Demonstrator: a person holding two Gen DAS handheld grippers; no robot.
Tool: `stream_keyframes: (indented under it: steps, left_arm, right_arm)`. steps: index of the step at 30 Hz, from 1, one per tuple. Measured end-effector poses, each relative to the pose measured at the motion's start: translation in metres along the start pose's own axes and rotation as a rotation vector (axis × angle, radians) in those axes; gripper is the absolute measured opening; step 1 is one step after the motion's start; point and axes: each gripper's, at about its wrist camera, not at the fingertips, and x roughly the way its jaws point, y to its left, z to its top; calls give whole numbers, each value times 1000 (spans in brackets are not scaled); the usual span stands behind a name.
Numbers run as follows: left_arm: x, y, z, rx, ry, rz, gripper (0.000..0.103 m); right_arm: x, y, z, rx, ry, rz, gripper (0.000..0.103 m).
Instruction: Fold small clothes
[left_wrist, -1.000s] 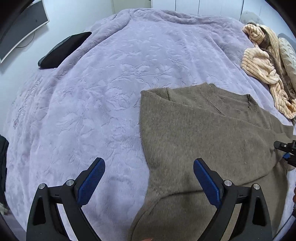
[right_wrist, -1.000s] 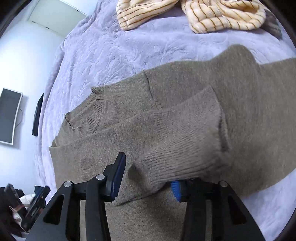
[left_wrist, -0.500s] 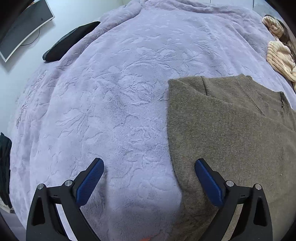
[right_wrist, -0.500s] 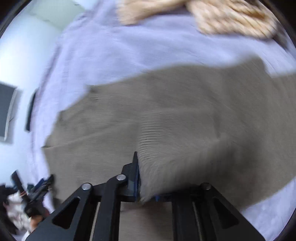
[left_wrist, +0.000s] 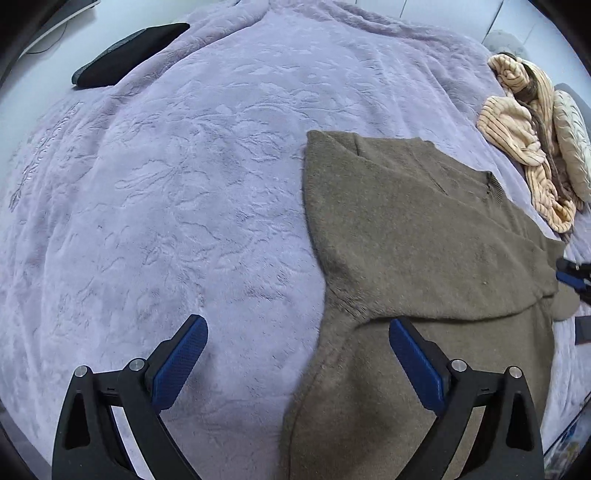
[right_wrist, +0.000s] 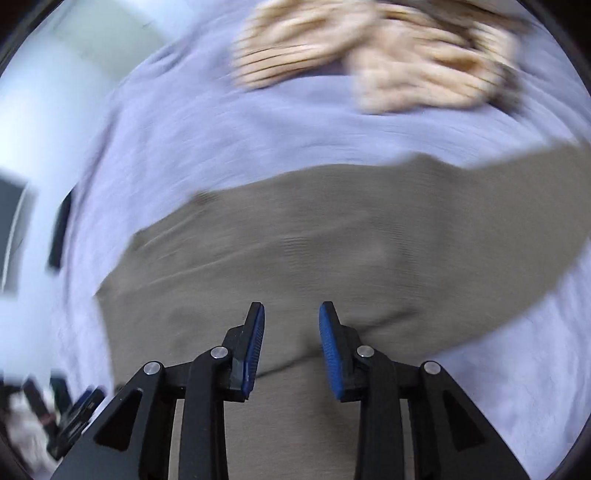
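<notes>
The brown sweater (left_wrist: 424, 236) lies on the lavender bed (left_wrist: 184, 166), right of center in the left view, one sleeve folded across its body. That sleeve could slide back if a pad snags the loose knit. The left tool (left_wrist: 297, 354) hovers low, spread wide and empty, straddling the sweater's edge. The right tool (right_wrist: 291, 343), blurred, hangs over the sweater's middle, jaws narrowly parted, gripping nothing.
</notes>
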Motion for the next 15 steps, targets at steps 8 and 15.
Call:
stream_keyframes:
  steps: [8, 15]
  left_arm:
    - [22, -13, -15, 20, -2, 80, 99]
    - [33, -11, -17, -54, -25, 113, 99]
  right_arm:
    - [86, 194, 24, -579, 217, 185, 57]
    - [142, 289, 2, -896, 296, 158, 57]
